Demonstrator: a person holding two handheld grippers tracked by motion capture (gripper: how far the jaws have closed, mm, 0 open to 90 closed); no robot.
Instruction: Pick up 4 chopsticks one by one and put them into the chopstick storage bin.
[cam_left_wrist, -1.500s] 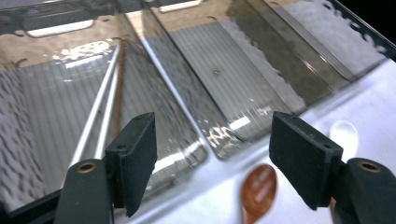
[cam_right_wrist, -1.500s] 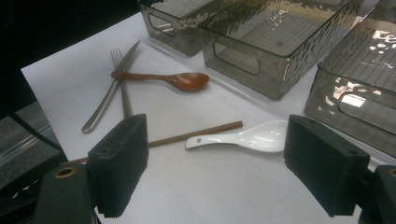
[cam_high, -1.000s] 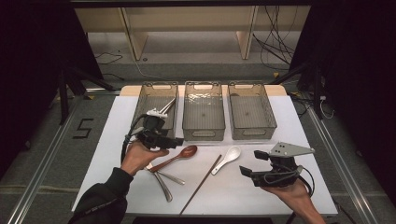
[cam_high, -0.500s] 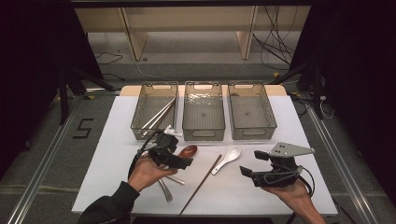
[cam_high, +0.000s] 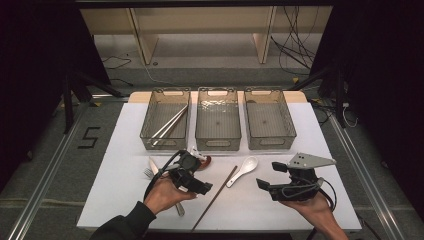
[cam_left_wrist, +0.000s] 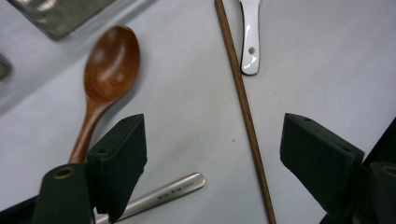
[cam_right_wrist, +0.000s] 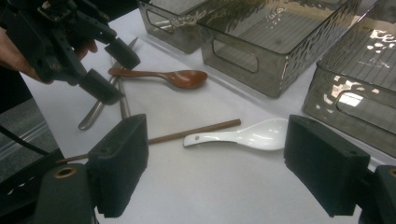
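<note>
Loose utensils lie on the white table in front of three bins. My left gripper (cam_high: 200, 176) hovers open over them; between its jaws (cam_left_wrist: 212, 154) is bare table, with the wooden spoon (cam_left_wrist: 107, 70) at the left jaw, a brown chopstick (cam_left_wrist: 243, 107) nearer the right jaw and a metal handle (cam_left_wrist: 163, 196) below. A white ceramic spoon (cam_high: 243, 170) lies just beyond. My right gripper (cam_high: 270, 175) is held open and empty at the near right, facing the white spoon (cam_right_wrist: 243, 135) and chopstick (cam_right_wrist: 187, 133), with the left gripper (cam_right_wrist: 107, 70) farther off.
Three clear grey bins stand in a row at the back: the left bin (cam_high: 150, 131) holds long metal sticks, the middle bin (cam_high: 218, 142) and right bin (cam_high: 270, 142) look empty. A fork (cam_high: 149, 172) lies by the left hand. The table's near edge is close to both hands.
My left gripper has come away from the front of the left bin, moving right and toward the person, and now covers most of the wooden spoon. The right gripper has stayed put.
</note>
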